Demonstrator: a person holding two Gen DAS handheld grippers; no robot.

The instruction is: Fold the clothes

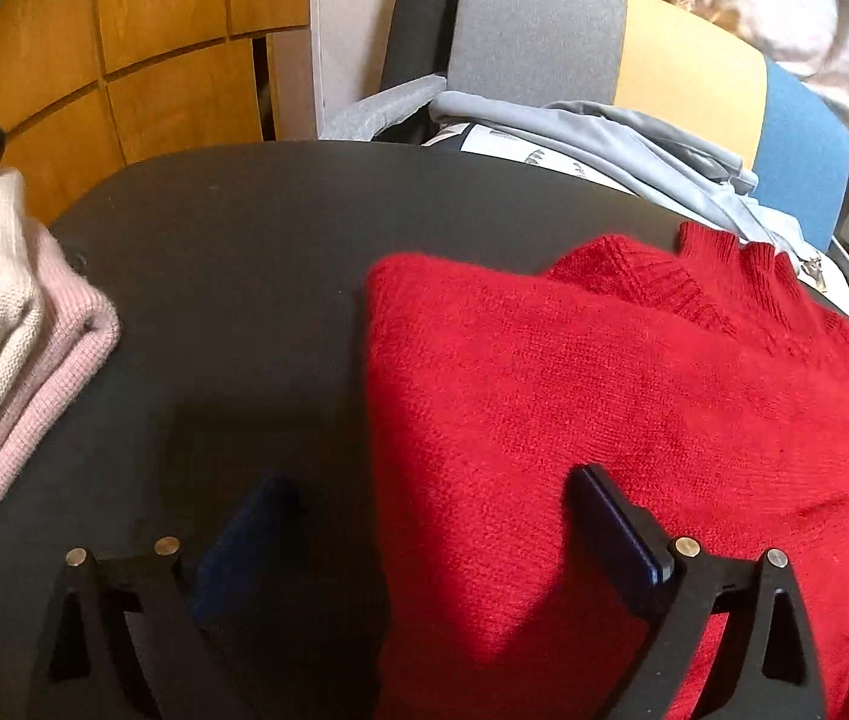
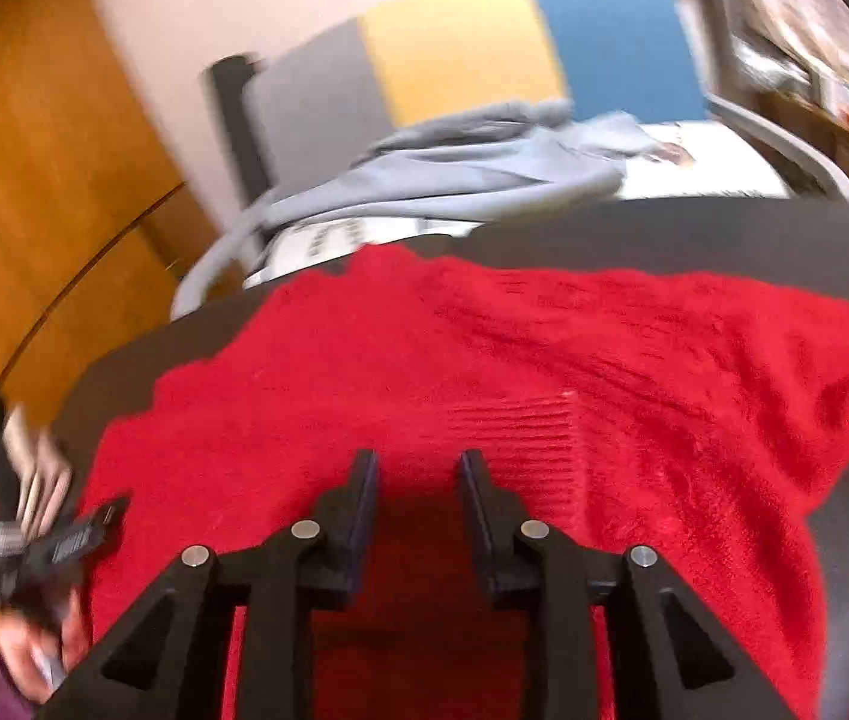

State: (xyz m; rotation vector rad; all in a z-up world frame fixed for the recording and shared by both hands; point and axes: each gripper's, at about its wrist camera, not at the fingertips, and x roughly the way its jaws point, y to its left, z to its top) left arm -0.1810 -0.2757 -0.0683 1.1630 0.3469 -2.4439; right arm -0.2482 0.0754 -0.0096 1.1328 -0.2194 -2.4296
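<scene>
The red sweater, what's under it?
The red sweater lies on a dark table, which shows bare all around it. Whatever might sit beneath the sweater's middle is covered, so I cannot tell.

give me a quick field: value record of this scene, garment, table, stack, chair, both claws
garment: red knit sweater spread on the table, ribbed collar at the far edge
table: dark round top
stack: folded cream and pink knits at the table's left edge
chair: grey, yellow and blue back, light blue garment on the seat
left claw: open wide, straddling the sweater's left edge, gripping nothing
right claw: narrow gap, over the sweater, nothing pinched
</scene>
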